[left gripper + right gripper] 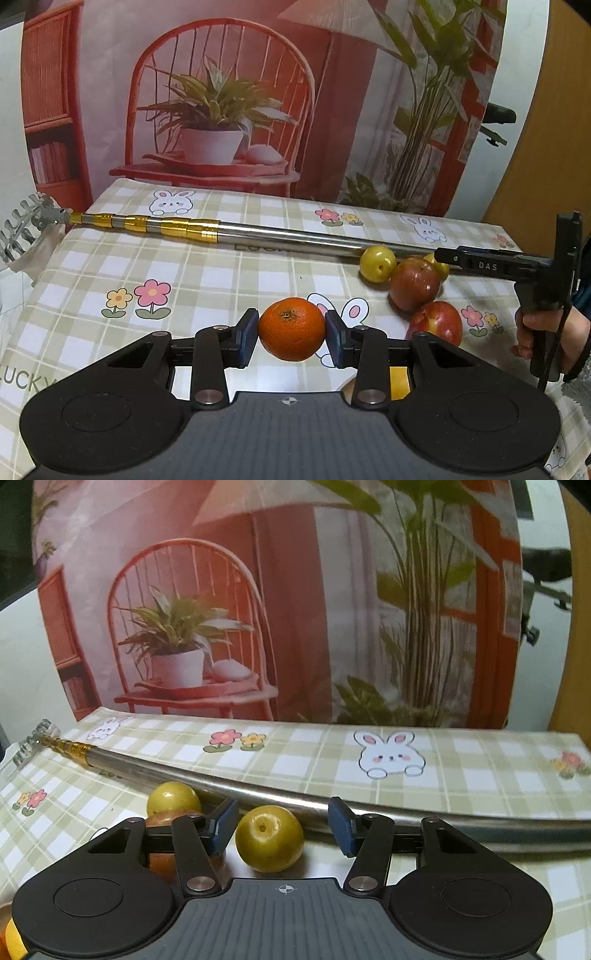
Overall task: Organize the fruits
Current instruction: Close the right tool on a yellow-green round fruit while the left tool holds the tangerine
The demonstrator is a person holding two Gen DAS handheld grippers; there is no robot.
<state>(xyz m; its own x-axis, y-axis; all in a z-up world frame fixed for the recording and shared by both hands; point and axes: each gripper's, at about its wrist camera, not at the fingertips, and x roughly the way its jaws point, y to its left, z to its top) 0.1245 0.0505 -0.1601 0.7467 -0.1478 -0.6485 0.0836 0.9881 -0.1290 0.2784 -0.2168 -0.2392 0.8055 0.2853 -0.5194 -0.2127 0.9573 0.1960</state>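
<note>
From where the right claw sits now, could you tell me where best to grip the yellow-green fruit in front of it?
Grip the yellow-green fruit across its widest middle, coming straight forward. The right claw is open with the fruit between its pads. It is round, its dimpled end faces the camera, and the metal pole lies right behind.

The left gripper (291,329) had its jaws clamped tight, level and pointing forward; the right gripper (282,827) held its jaws spread wide (gripped by a hand (543,334)).
</note>
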